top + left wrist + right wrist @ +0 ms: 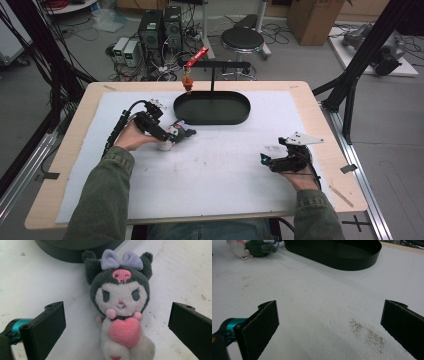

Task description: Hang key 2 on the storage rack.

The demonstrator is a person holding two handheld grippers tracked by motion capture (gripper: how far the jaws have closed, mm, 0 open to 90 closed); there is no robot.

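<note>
In the high view, a small plush toy lies on the white cover of the bench, just in front of the near left end of a black oval tray. The left gripper is over the toy, so only little parts of it are seen: something dark, something white, a bit of pink. The right gripper rests well apart on the right side of the bench. Behind the tray stands a black stand with a red tag hanging from its arm.

In the left gripper view, the toy lies flat between the wide open jaws, which do not touch it. It has a dark hood with two ears, a lilac bow, a pink skull mark, a white face and a pink heart on its white body. Its long axis runs away from the camera, the head pointing to the tray wall, very near it.

In the right gripper view, the jaws are wide open over bare white cover. The toy is far at the top left, and the tray lies beside it.
</note>
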